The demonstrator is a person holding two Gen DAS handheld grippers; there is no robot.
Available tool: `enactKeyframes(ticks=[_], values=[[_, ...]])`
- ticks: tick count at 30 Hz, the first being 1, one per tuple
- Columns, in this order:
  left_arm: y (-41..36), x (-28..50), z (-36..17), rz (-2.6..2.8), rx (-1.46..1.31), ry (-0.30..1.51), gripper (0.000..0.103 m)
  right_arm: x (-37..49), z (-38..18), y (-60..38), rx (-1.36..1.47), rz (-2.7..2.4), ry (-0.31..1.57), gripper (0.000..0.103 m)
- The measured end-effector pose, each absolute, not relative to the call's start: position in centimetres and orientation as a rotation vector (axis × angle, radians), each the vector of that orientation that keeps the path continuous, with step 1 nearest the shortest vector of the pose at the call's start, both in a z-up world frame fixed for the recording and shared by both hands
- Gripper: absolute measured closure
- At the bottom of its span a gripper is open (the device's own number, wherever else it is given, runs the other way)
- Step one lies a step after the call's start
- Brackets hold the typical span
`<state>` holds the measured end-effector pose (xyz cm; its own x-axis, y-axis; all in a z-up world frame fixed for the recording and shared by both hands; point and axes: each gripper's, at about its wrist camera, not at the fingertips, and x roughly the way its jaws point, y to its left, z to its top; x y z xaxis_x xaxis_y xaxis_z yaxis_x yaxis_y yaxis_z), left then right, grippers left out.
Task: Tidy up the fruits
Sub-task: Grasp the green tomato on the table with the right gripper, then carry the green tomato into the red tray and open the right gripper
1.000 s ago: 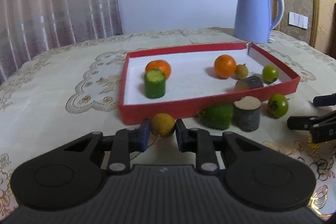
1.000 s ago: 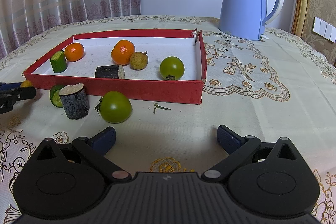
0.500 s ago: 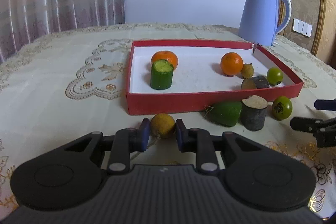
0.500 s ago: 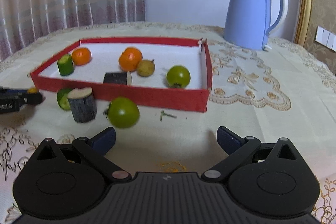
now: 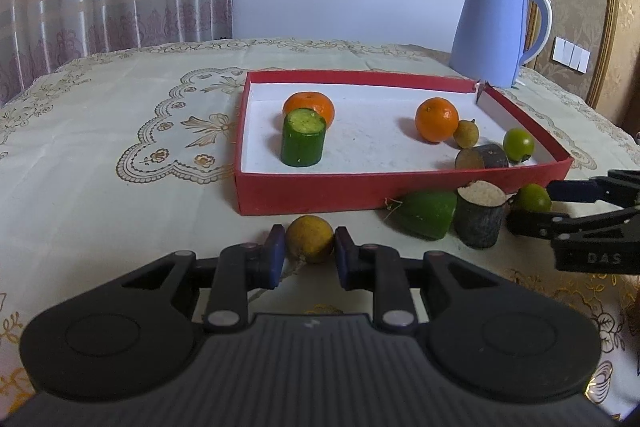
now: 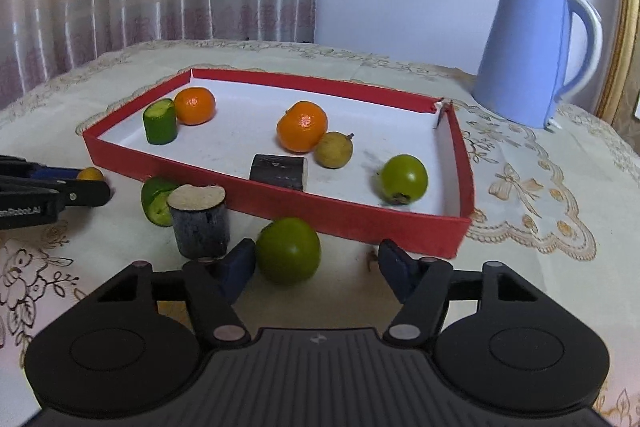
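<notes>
On the embroidered tablecloth (image 5: 120, 115), left claw (image 5: 309, 251) clamps a yellow fruit (image 5: 309, 238); right claw (image 6: 316, 267) is closing around a green fruit (image 6: 288, 250).

A cloth-covered table (image 5: 100, 155) bears a red tray (image 5: 360, 183), blue kettle (image 5: 492, 31) and loose fruit pieces (image 5: 424, 215).

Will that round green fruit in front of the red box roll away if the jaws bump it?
Probably. The green fruit looks round and smooth and sits loose on the flat tablecloth. The right gripper jaws are closing around it; one touches first, so it may scoot sideways.
</notes>
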<state>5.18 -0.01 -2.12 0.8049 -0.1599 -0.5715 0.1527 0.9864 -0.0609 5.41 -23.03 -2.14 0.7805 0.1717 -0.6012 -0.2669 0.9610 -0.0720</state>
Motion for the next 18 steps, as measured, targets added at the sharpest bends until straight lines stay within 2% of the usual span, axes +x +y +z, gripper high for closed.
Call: enactKeyframes(ticks=[2,7,18], values=[[0.0,5.2,-2.1,-0.17,-0.013,0.613,0.08,5.6,-2.2,-22.8,-0.156,0.253,0.631,0.051],[0.0,5.2,-2.1,-0.172,-0.016,0.614,0.08,5.8,-2.2,-22.8,-0.133,0.293,0.635,0.069],[0.1,5.2,-2.1,-0.173,-0.018,0.614,0.08,4.3,-0.6,-22.9,-0.158,0.245,0.553,0.07]])
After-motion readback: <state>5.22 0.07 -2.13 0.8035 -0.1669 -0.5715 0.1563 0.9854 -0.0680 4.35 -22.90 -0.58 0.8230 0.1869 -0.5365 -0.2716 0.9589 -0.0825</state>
